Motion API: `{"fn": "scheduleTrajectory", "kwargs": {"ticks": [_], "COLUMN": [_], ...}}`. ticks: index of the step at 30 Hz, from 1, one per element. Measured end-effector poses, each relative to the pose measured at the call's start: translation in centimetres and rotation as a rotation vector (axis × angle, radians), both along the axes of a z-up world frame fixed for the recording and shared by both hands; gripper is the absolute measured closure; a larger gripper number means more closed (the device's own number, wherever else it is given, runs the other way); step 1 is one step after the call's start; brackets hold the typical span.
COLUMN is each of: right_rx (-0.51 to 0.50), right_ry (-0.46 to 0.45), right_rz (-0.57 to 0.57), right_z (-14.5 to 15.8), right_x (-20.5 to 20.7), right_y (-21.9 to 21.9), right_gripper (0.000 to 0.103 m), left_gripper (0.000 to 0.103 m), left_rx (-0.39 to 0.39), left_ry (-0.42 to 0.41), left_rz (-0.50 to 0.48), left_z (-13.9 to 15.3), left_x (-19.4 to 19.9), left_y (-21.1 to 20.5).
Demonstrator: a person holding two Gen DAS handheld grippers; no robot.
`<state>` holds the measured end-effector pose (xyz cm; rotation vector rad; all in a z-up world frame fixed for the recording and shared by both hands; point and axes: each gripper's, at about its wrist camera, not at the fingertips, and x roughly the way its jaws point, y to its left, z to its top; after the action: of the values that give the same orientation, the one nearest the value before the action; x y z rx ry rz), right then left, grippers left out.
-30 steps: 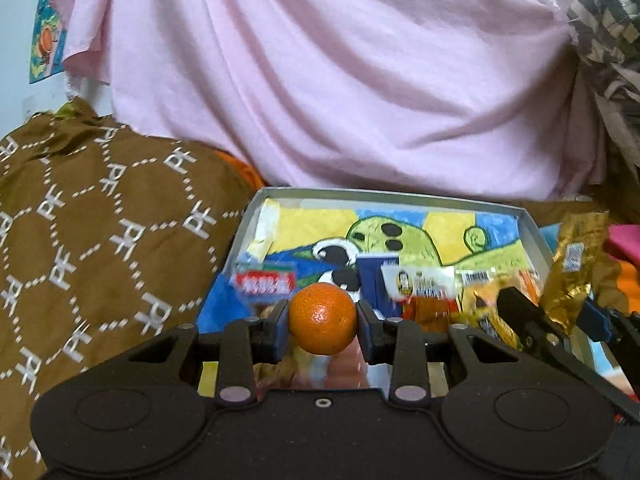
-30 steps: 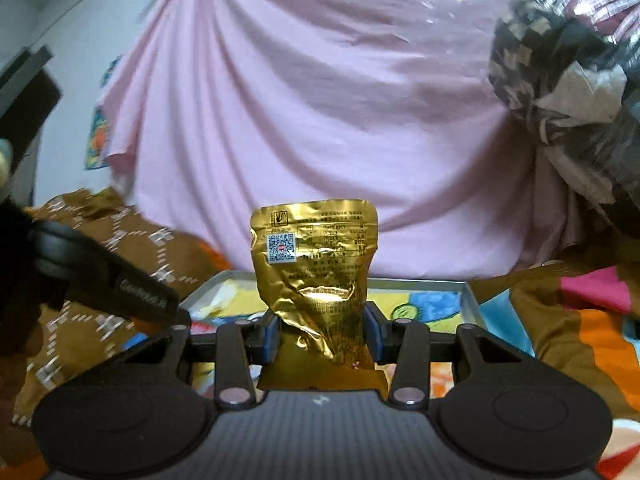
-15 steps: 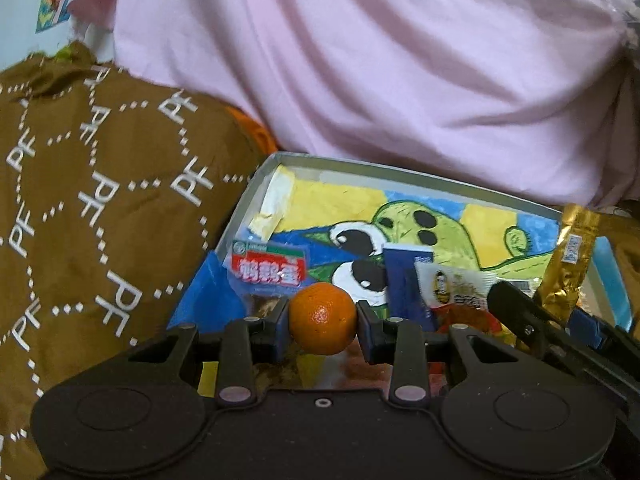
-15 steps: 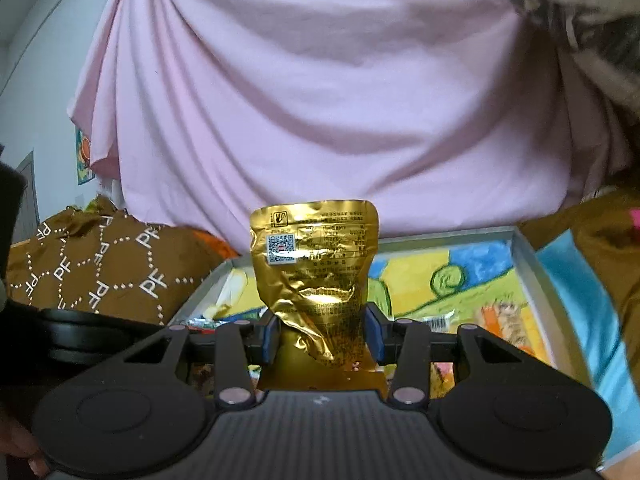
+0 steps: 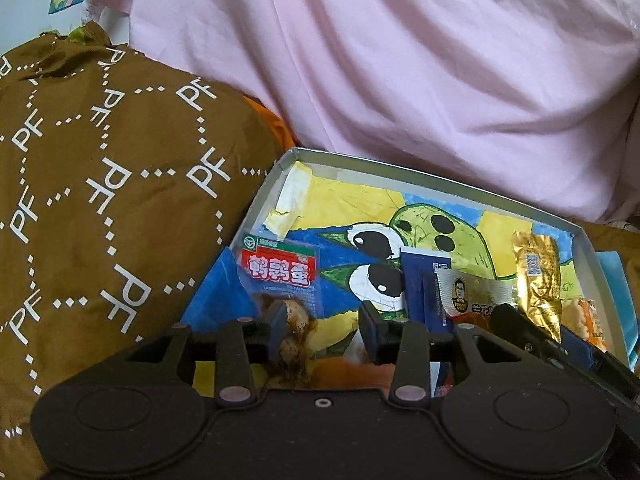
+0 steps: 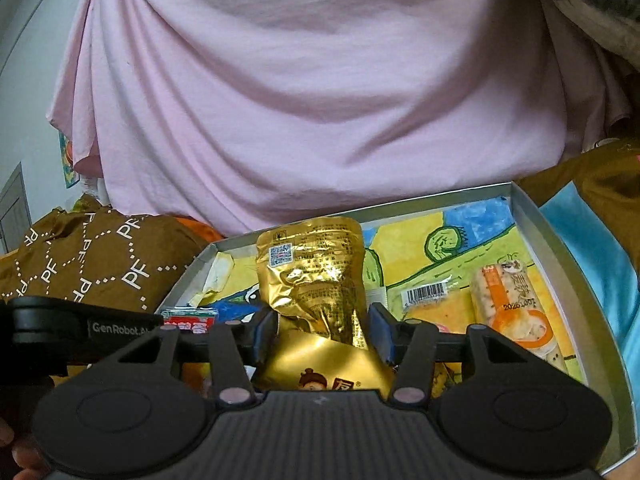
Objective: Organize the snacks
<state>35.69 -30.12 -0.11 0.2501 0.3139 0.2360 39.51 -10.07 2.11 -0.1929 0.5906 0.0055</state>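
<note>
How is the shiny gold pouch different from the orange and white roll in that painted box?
The gold pouch stands upright; the orange and white roll lies flat near the right wall. The pouch is crinkled, opaque foil with a square code at its top; the roll is a smooth, round tube with printed lettering. The pouch looks wider, the roll slimmer. Both are sealed snacks in the box.

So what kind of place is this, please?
Probably a bedroom at home: a brown quilt printed with white letters, a draped pink cotton sheet, and a shallow grey box lined with a child's drawing holding snacks.
</note>
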Motion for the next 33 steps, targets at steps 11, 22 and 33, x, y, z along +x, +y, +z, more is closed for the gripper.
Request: {"fn": "scheduleTrajectory", "kwargs": {"ticks": [11,22,33], "right_rx": [0.006,-0.017,-0.094], "right_ry": [-0.032,-0.07,-0.06], "right_rz": [-0.012,-0.082,-0.09], "right_z": [0.2,2.2,4.4], "right_x": [-0.4,-3.2,-8.0], "right_y": [-0.3,-0.8,-0.7], "right_gripper": [0.021,0.001,0.0], "left_gripper": [0.035,0.003,0.001], "left_rx": [-0.009,-0.003,0.002], "left_ry": [-0.021,-0.08,-0.092], "left_rz": [0.046,0.109,0.121], "left_z": [0.7,3.3,4.9], "left_x": [-0.8,-3.9,-8.7], "left_y": [0.8,2.6,3.3]}}
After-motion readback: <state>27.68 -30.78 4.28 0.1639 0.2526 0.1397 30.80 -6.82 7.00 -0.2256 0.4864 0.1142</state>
